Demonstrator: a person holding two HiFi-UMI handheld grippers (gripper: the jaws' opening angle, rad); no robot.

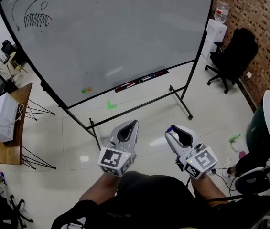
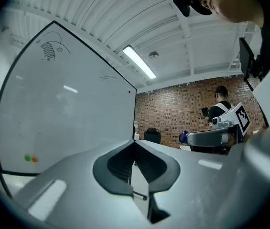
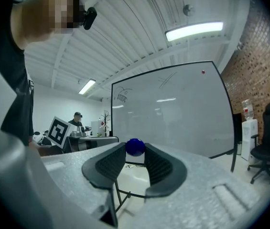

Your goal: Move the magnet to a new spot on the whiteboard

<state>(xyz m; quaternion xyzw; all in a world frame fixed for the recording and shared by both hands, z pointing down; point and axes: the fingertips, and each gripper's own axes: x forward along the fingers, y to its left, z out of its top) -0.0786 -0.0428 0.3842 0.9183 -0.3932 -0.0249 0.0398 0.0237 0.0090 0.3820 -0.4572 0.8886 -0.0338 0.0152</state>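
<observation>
The magnet (image 3: 135, 147), pinched only at the very tips of my right hand-held gripper (image 3: 135, 153) and well short of the whiteboard (image 3: 173, 113) ahead, could pop out if jolted, while my left hand-held gripper (image 2: 135, 144) is pressed together, empty.

The whiteboard (image 1: 111, 37) is being faced by the left tool (image 1: 131, 124) and the right tool (image 1: 172, 130), being held side by side before it, the magnet (image 3: 135, 147) being gripped between the right tool's jaw tips, while a chair (image 1: 235, 56) is standing right of the board and a bench (image 1: 13, 144) carrying a box (image 1: 3, 117) left.
</observation>
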